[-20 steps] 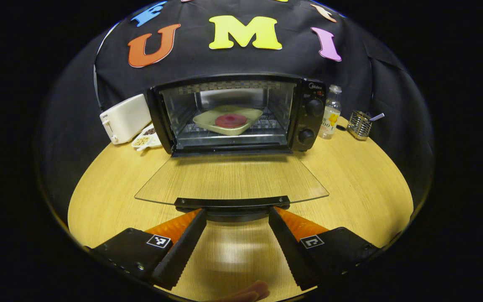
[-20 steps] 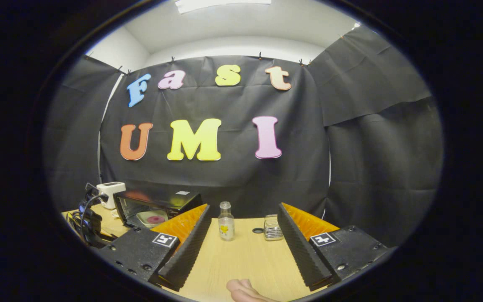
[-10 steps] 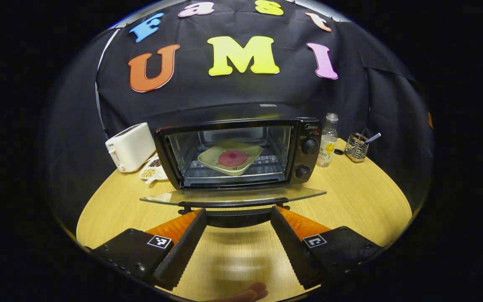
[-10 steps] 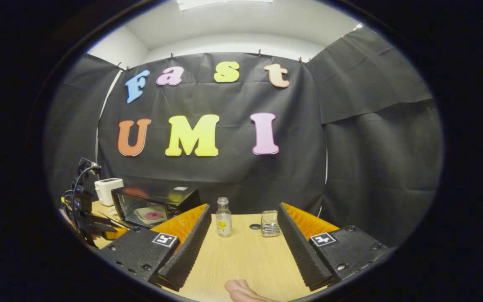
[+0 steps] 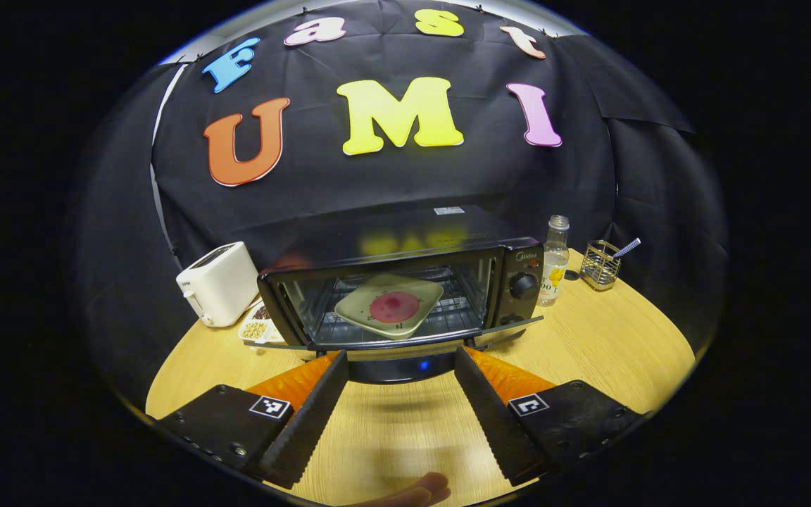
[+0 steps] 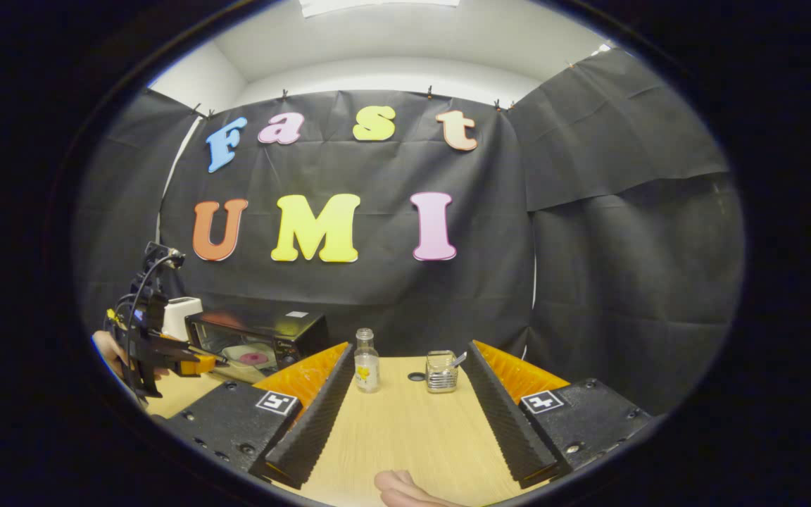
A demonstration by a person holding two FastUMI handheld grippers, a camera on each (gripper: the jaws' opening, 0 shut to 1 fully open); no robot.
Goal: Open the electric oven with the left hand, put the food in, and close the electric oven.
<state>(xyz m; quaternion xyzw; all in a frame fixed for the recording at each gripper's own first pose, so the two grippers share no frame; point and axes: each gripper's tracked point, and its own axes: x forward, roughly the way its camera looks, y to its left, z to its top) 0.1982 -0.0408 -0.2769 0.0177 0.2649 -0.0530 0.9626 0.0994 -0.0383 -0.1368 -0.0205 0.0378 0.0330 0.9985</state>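
Left hand-held gripper (image 5: 400, 415): hovering with fingers spread wide, released, gripping nothing; tips sitting just below the door handle (image 5: 398, 368), apparently not touching it.
Right hand-held gripper (image 6: 405, 415): hanging over the table (image 6: 405, 436), fingers spread, released, carrying nothing.
Electric oven (image 5: 405, 282): standing on the table (image 5: 610, 338), glass door (image 5: 391, 338) tilting partly raised, neither flat nor latched.
Food (image 5: 394, 307): lying as a red disc on a pale square plate (image 5: 363, 313), resting on the rack inside the electric oven.
Toaster (image 5: 219, 283): standing just left of the electric oven.
Bottle (image 5: 553, 260): standing beside the knob panel.
Wire holder (image 5: 601, 265): sitting farther right.
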